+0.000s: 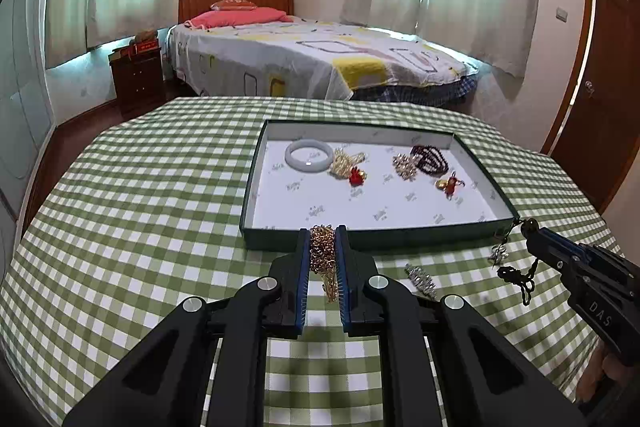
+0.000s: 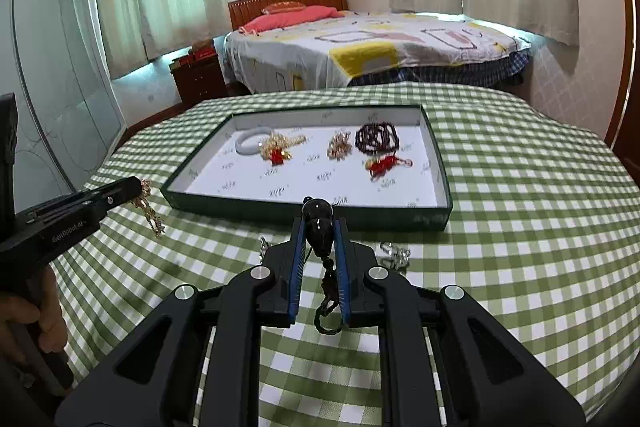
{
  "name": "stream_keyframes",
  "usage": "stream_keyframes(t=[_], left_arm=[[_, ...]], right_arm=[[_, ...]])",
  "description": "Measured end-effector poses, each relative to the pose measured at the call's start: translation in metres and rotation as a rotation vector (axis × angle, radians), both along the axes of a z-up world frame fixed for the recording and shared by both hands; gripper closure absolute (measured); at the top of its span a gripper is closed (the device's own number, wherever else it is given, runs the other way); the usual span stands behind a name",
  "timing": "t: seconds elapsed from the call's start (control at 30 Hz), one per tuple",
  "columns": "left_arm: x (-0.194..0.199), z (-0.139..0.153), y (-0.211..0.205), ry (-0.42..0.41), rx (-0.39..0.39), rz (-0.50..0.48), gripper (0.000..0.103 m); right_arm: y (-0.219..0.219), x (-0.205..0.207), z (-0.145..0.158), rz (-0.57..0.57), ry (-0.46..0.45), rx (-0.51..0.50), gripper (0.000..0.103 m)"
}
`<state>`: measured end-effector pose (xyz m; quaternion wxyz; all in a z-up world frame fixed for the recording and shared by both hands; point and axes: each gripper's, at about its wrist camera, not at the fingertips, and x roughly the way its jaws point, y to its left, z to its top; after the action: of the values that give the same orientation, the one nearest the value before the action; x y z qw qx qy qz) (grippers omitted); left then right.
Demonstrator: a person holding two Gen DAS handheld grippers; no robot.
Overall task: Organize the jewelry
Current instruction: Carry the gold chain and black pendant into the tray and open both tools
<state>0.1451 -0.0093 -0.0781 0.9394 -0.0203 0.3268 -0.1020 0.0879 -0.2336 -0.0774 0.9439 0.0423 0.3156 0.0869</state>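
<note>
Nearest the lens, the left tool [image 1: 323, 255] is clamped on a bunched gold-coloured metal chain [image 1: 322, 251], its loose end dangling between the blue pads, just short of the near wall of the shallow dark-green cardboard tray with a white printed lining [image 1: 372, 237]. To its right a small silvery rhinestone piece [image 1: 420, 281] lies on the green-and-white checked tabletop [image 1: 140, 187], near a second silvery trinket [image 1: 498, 254]. Farthest right, the right tool [image 2: 319, 227] is closed on a glossy dark bead pendant with a braided black cord [image 2: 318, 223], the cord hanging in a loop below.

Judging from here, either dangling tail could catch on the tray's near wall and drag it, or drop onto the white bangle [image 1: 308, 155] and the beaded pieces already inside and tangle. The smooth bead may slip from its narrow grip.
</note>
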Motion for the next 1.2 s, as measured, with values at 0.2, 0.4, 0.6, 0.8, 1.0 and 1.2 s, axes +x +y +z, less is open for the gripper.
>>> stream_keyframes(t=[0.2,0.4,0.6,0.8,1.0,1.2], left_arm=[[-0.001,0.019,-0.002,-0.043,-0.014,-0.011,0.090],[0.008,0.040,-0.006,-0.095,-0.026,-0.020,0.090],[0.025,0.057,-0.014,-0.149,-0.027,-0.033,0.090],[0.056,0.069,-0.022,-0.181,-0.036,-0.041,0.090],[0.083,0.061,-0.030,-0.172,-0.045,-0.041,0.090],[0.108,0.022,-0.035,-0.086,-0.026,-0.035,0.090]], right_arm=[[-0.004,0.001,0.021,-0.008,-0.047,0.006,0.088],[-0.007,0.010,0.042,-0.016,-0.099,-0.004,0.088],[-0.009,0.030,0.059,-0.021,-0.145,-0.018,0.088],[-0.015,0.056,0.068,-0.036,-0.174,-0.028,0.088],[-0.024,0.085,0.064,-0.057,-0.181,-0.035,0.088],[-0.035,0.112,0.026,-0.077,-0.095,-0.023,0.088]])
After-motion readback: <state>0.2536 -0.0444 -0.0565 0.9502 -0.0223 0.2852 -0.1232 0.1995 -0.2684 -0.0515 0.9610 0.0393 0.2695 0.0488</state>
